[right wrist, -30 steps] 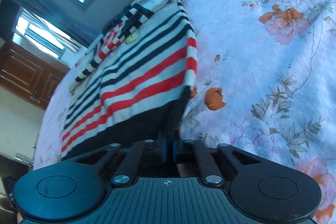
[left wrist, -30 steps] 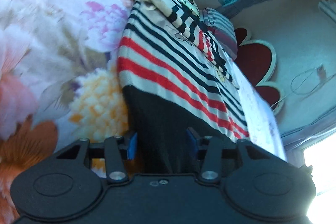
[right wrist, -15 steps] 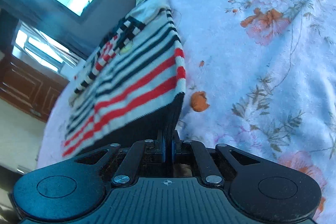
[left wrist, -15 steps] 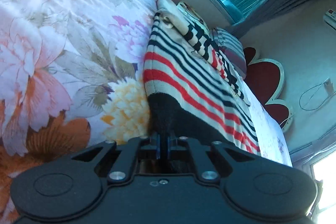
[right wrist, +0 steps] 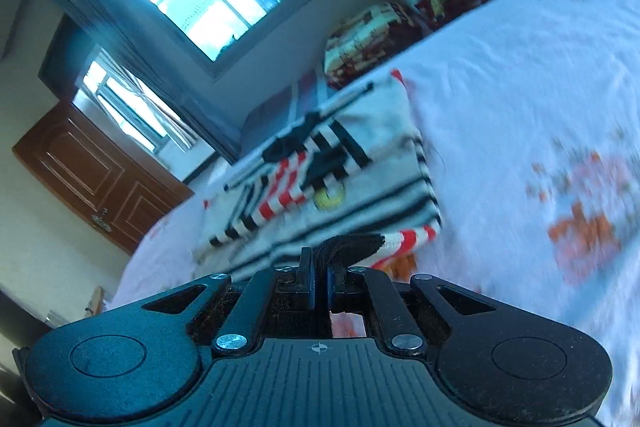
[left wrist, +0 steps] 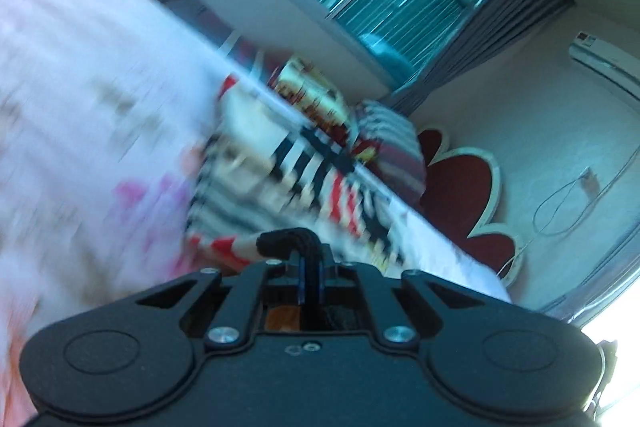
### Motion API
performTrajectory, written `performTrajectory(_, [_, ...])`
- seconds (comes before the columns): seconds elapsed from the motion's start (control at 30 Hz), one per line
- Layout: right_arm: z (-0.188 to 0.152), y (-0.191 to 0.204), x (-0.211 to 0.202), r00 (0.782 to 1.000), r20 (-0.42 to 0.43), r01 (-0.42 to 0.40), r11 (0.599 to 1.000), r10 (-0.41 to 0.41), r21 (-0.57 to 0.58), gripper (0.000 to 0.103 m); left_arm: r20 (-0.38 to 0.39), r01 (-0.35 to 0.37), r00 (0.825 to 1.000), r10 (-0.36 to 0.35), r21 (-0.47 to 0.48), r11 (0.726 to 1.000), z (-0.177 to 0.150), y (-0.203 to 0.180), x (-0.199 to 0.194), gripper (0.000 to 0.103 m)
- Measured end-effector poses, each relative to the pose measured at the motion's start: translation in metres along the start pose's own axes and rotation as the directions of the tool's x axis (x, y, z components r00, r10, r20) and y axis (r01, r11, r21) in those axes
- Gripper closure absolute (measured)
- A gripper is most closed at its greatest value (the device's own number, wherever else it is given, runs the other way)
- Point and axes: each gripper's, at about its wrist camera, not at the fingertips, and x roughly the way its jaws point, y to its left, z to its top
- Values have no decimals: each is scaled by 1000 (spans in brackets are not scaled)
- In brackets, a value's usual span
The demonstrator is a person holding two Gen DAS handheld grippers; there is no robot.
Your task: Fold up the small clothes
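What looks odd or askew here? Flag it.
Nothing is damaged or spilled. The striped sweater lies on the bed with its black hem lifted and bent over, pinched by the left claw and right claw. That suits folding. The left view is blurred, so fine detail is unclear.

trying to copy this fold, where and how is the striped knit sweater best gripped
By the thick black ribbed hem, one corner per gripper, coming in low from the near bottom edge. On the red, black and cream striped knit sweater, lying on the floral bedsheet, that band is its firmest straight edge. Left gripper and right gripper both have their jaws closed on it.
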Motion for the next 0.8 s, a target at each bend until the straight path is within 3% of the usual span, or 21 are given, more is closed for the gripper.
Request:
performTrajectory(0.13, [55,-1,39,1000,5,-14,999,14,48,99,1,-3,1000,3,-34,999,50,-10,50,98])
performTrajectory(0.37, [143,-23,159,999,-37,-16,995,20,100,99,-42,-68,997,70,37,997,119,-15,176,98])
performTrajectory(0.6, [199,-66,270,995,-98,-9,988,25,154,98,-74,-148,986,151,33,988,151,12,268,98])
performTrajectory(0.7, [206,-78,301,994,-108,-24,994,36,105,96,-90,-154,983,157,46,987,155,27,293,97])
performTrajectory(0.77, [207,-80,311,996,-91,-3,998,8,60,60,-53,-152,987,154,47,987,155,33,298,82])
performTrajectory(0.8, [207,-80,310,999,-45,11,999,-9,31,22,-41,-149,988,151,48,988,156,35,298,77])
